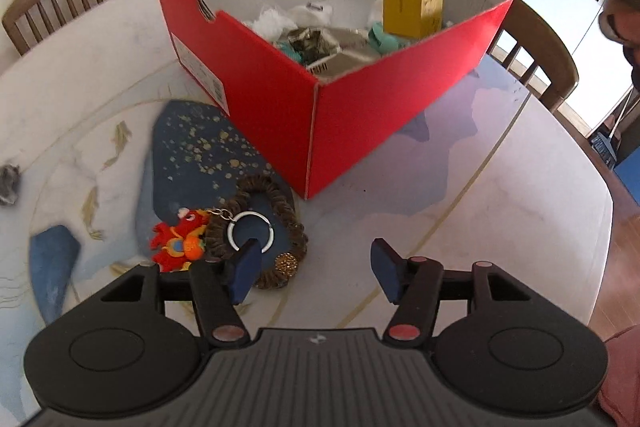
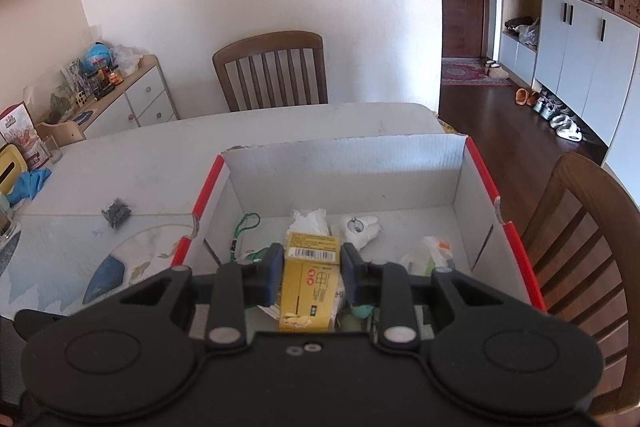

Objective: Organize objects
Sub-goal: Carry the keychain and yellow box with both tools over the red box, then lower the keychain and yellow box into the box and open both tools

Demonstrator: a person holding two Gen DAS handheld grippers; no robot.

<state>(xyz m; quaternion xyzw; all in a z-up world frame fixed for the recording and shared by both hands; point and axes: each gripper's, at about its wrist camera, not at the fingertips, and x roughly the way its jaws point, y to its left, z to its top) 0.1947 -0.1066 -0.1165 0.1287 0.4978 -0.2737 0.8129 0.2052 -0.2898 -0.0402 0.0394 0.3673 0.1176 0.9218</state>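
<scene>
Room: a dining corner with white walls, wooden chairs (image 2: 272, 71) round the table, a sideboard to the left and a dark floor running to a door on the right.
Table (image 1: 500, 195): pale top with a blue, gold-flecked pattern and thin gold lines.
Red box (image 1: 360, 115): open, standing on the table, white inside, its floor littered with white wrappers, a teal piece and a green cord.
Left gripper (image 1: 314, 273): low over the table in front of the red box's near corner, its blue pads spread with only bare table between them.
Left pad (image 1: 244, 273): overlaps the near side of the hair tie and the white ring in this view; whether it touches them cannot be told.
Hair tie (image 1: 288, 211): a brown ruffled loop with a gold bead, lying flat on the blue pattern, left of the gap between the fingers.
Keychain (image 1: 178, 241): a red plush figure with a short chain and a white ring (image 1: 251, 231), the ring lying inside the loop, the figure just left of it.
Right gripper (image 2: 308, 269): over the red box, pinching a yellow carton.
Yellow carton (image 2: 310, 291): upright between the pads, gripped at its top end, its lower end down among the clutter near the box's right wall.
Dark lump (image 2: 117, 213): small, alone on the table, left of the box.
</scene>
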